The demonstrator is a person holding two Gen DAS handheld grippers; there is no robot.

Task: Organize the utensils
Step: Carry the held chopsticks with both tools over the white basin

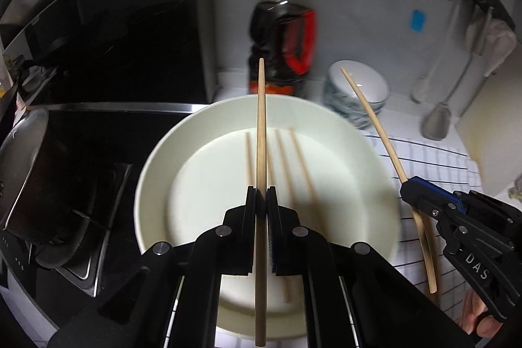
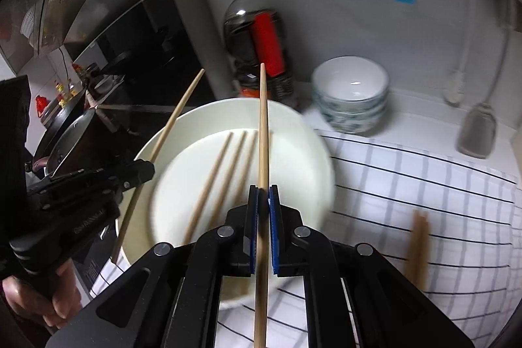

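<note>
My left gripper (image 1: 261,192) is shut on a wooden chopstick (image 1: 261,119) and holds it above a white plate (image 1: 163,172). Three more chopsticks (image 1: 287,165) lie on the plate. My right gripper (image 2: 263,192) is shut on another chopstick (image 2: 263,126) over the plate's (image 2: 313,158) right part. In the left wrist view the right gripper (image 1: 407,185) with its chopstick (image 1: 375,119) is to the right of the plate. In the right wrist view the left gripper (image 2: 146,167) with its chopstick (image 2: 176,113) is over the plate's left rim.
A dark soda bottle (image 1: 284,35) and stacked patterned bowls (image 2: 352,93) stand behind the plate. A checked cloth (image 2: 424,185) covers the counter to the right, with a blurred wooden piece (image 2: 419,247) on it. A pot (image 1: 26,165) sits on the black stove (image 1: 114,126) to the left. Utensils (image 1: 437,119) hang at the wall.
</note>
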